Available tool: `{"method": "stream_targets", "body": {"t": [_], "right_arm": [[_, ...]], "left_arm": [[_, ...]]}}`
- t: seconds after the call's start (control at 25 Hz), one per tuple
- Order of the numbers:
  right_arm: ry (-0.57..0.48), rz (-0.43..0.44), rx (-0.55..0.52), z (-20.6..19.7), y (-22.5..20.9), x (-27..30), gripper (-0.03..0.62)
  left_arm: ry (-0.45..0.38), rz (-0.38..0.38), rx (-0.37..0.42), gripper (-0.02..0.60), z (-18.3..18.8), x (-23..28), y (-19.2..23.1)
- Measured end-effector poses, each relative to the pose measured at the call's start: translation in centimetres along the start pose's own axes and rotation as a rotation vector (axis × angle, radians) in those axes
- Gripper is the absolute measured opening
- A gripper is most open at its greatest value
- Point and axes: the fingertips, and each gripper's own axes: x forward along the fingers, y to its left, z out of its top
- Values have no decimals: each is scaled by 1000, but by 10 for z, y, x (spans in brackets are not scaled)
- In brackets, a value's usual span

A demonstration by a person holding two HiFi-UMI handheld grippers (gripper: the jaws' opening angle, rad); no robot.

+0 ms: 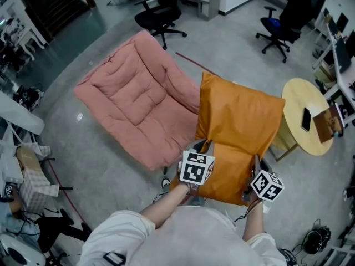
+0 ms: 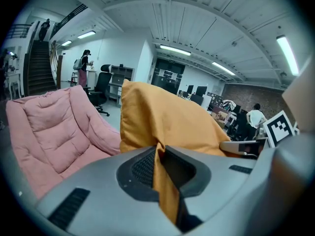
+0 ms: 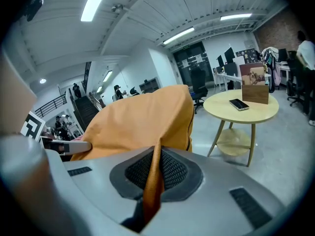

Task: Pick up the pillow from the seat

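Pinches a thin fold of the orange pillow between the jaws of the left gripper, drawn almost fully together with only cloth between them. Grips a second fold of the same pillow between the jaws of the right gripper, pressed just as tightly onto the fabric. Takes both folds along the pillow's near edge, the left gripper toward the left corner and the right gripper toward the right corner, both marker cubes facing up in the head view.

Holds the pillow out ahead of the body, its bulk rising beyond the jaws in both gripper views. Places it just right of the pink padded seat, which lies spread on the grey floor. Overlaps the seat's right edge with the pillow's far left corner in the head view; cannot tell whether the two touch there.

Stands close to a round wooden desk on the pillow's right side, with a dark phone near the desk's middle and a small picture stand toward its right edge. Faces a black office chair past the seat's far edge.
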Motion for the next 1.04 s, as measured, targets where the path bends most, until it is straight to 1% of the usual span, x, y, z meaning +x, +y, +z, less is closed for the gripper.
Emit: {"method": "stream_targets", "body": {"t": [0.16, 0.52, 1.04], "right_arm": [[-3, -16, -19, 0, 5, 1, 35], [-19, -30, -15, -1, 14, -3, 35], [-23, -46, -7, -10, 18, -14, 34]], "left_arm": [[-2, -6, 2, 34, 1, -1, 4], [-11, -22, 13, 34, 4, -6, 10], [-9, -34, 9, 34, -4, -13, 10]]}}
